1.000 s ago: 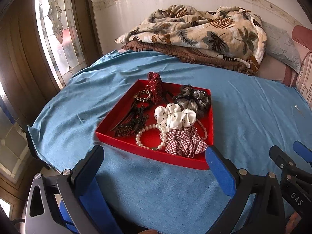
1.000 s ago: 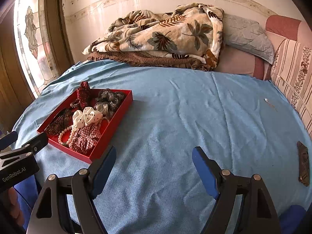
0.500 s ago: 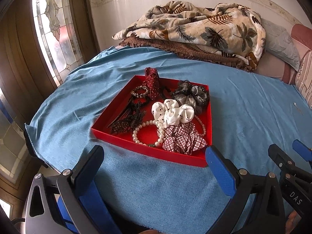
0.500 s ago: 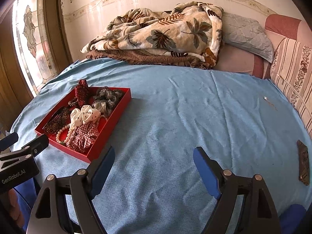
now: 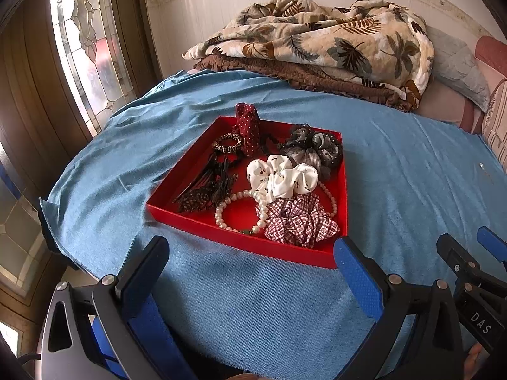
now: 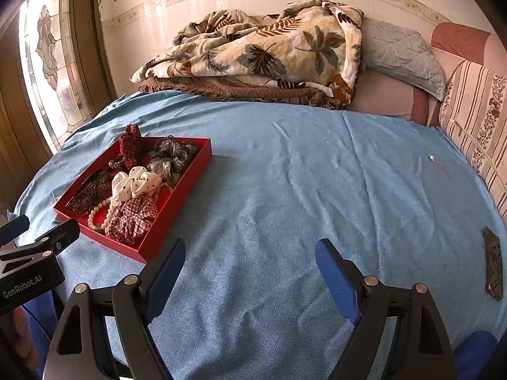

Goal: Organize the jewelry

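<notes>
A red tray (image 5: 253, 250) sits on a bed covered with a blue sheet (image 5: 396, 183), toward the left side of the bed and near the window (image 5: 82, 41). In the tray lie hair and jewelry pieces, packed close together: a red-and-white checked scrunchie (image 5: 298, 221) at the near right corner, a white scrunchie with dark dots (image 5: 282, 179) just behind it, a grey-black scrunchie (image 5: 313, 150) at the far right, a dark red dotted scrunchie (image 5: 248, 126) standing up at the far edge, a small braided hair tie (image 5: 226, 144) beside it, dark hair clips (image 5: 206, 186) along the left side, and a pearl bracelet (image 5: 236, 212) at the near edge, partly tucked under the checked scrunchie (a second thin string of beads shows at the right of it).

The left gripper (image 5: 252, 250) hangs just on the near side of the tray, its jaws spread wide with nothing between them. The right gripper (image 6: 250, 253) hangs over bare sheet to the right of the tray, its jaws likewise spread wide and empty.

At the far end of the bed a leaf-patterned quilt (image 6: 269, 50) is heaped on a brown blanket (image 6: 228, 90), with pillows (image 6: 399, 53) to its right. A small shiny pin-like item (image 6: 432, 158) lies on the sheet at the far right, and a dark flat object (image 6: 492, 261) at the near right edge.
</notes>
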`<state>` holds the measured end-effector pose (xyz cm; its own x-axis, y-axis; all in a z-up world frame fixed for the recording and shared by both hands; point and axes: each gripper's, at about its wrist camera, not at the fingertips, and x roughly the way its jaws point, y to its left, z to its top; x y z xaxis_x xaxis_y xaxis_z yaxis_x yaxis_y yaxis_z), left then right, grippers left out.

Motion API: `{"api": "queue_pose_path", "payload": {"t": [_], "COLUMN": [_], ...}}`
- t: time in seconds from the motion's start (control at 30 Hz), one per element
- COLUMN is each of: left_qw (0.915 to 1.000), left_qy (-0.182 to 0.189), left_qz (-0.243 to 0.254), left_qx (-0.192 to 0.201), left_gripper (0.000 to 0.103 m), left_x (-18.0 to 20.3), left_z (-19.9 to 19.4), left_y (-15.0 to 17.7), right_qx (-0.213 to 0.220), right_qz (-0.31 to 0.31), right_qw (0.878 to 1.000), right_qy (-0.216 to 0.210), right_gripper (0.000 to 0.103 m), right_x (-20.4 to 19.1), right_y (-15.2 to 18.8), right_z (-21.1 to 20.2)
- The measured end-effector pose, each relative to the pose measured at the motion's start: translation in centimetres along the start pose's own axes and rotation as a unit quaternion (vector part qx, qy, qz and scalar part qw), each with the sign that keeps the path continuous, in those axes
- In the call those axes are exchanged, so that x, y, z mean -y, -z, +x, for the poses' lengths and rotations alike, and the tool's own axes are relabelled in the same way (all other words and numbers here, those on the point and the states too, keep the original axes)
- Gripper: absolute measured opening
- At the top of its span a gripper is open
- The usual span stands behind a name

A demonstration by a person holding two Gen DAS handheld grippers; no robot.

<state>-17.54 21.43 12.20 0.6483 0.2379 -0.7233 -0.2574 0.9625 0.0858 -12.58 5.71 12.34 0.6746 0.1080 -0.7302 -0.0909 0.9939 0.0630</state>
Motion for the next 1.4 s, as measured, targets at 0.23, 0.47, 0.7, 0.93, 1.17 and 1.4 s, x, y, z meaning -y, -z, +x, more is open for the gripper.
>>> {"api": "queue_pose_path", "payload": {"t": [0.23, 0.47, 0.7, 0.93, 1.17, 1.4], "left_qw": [1.0, 1.0, 1.0, 1.0, 0.9999, 0.9999], "left_qy": [0.0, -0.001, 0.0, -0.002, -0.005, -0.005], "left_qz": [0.002, 0.002, 0.003, 0.005, 0.006, 0.005], "left_qx": [-0.003, -0.004, -0.005, -0.008, -0.012, -0.012], "left_gripper": [0.103, 0.103, 0.103, 0.103, 0.103, 0.103], "left_x": [0.17, 0.2, 0.19, 0.13, 0.02, 0.05], "left_z": [0.13, 0.18, 0.42, 0.66, 0.81, 0.82], "left_y": [0.13, 0.15, 0.32, 0.53, 0.56, 0.48], "right_qx": [-0.001, -0.003, -0.005, -0.006, -0.009, -0.013], "right_qz": [0.0, 0.0, 0.0, 0.0, -0.001, 0.0], "right_qw": [1.0, 1.0, 1.0, 1.0, 1.0, 1.0], "right_qy": [0.0, 0.0, 0.0, 0.0, 0.0, -0.001], "right_gripper": [0.088, 0.089, 0.089, 0.089, 0.089, 0.089], "right_x": [0.03, 0.07, -0.01, -0.02, -0.01, -0.08], "right_y": [0.01, 0.1, 0.35, 0.5, 0.79, 0.77], "right_z": [0.09, 0.19, 0.46, 0.58, 0.64, 0.69]}}
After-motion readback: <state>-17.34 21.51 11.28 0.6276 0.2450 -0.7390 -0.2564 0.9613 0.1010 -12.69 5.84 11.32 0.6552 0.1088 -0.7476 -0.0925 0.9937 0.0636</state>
